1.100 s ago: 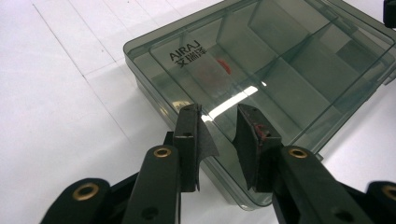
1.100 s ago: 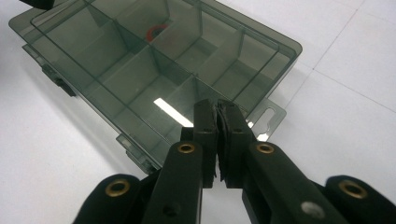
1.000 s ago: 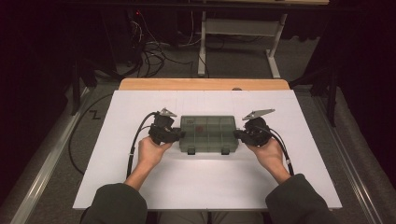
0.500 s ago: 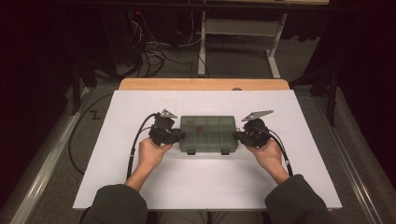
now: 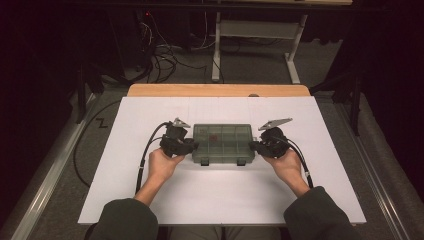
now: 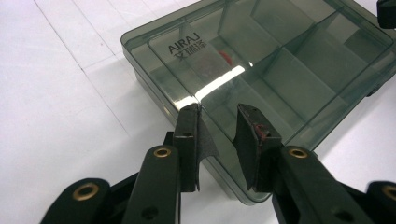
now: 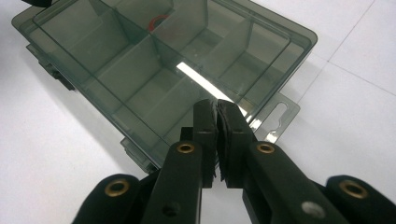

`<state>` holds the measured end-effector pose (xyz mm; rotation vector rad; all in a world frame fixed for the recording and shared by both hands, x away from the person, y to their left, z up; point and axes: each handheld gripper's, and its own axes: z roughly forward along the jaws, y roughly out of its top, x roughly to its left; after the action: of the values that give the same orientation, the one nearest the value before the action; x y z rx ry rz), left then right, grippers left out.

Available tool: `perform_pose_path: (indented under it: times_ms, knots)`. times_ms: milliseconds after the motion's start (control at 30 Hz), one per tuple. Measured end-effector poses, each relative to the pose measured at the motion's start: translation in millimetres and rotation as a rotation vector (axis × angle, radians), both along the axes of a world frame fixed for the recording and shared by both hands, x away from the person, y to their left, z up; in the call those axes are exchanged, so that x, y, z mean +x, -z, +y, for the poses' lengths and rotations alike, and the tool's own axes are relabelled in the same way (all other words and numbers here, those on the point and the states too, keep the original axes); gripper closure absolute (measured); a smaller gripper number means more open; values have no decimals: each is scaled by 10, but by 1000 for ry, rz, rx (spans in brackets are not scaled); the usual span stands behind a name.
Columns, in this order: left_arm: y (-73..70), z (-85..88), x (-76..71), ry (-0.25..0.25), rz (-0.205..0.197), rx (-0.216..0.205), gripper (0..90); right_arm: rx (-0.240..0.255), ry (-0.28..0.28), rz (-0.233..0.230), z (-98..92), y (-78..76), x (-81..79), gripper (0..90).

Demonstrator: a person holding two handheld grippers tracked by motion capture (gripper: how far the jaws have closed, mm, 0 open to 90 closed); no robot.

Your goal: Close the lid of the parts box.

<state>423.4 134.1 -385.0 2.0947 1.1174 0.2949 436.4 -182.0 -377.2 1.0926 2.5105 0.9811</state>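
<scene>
Your left gripper (image 6: 218,122) sits at the left end of the smoked-plastic organizer box (image 5: 223,143), jaws partly apart, tips over the box's end edge. Whether the pads actually pinch the lid rim, can't tell; the gap looks empty above the lid. Your right gripper (image 7: 218,112) is at the opposite end, jaws closed together with nothing between them, tips resting on or just over the lid near the hang tab (image 7: 276,117).

The box lies flat mid-sheet on the white table cover (image 5: 125,200), lid down, latches (image 5: 222,161) on the side facing you. A small red item (image 7: 159,21) shows in one compartment through the lid.

The step looks like steadying the box from both ends before opening or moving it. To do it well: keep both hands level so the box doesn't tilt and the contents stay in their compartment. Press evenly from both ends; a one-sided push will probably slide it on the smooth sheet. If you go for the latches, hold one end down first.
</scene>
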Motion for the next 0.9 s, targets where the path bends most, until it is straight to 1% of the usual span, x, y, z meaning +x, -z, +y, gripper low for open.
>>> perform_pose_path:
  times_ms: [200,367,467,567,700,800,900]
  knots:
    - [15,-15,1,2,-6,16,677,2,-11,-7,-8,8,3,883]
    - [8,-29,-11,4,-16,30,679,3,-11,-8,-9,9,-3,880]
    - [4,-26,-10,4,-11,25,678,-2,-11,-9,-4,5,-4,878]
    - [2,-13,-3,1,-3,11,675,0,-9,-9,-4,4,-1,868]
    - [-1,-23,-9,3,-10,13,656,3,-1,-5,-7,2,1,853]
    - [-8,-27,-12,1,-17,13,626,0,-1,-8,-12,-4,-1,828]
    - [-9,-27,-12,1,-16,9,578,2,10,-9,-22,-11,-4,796]
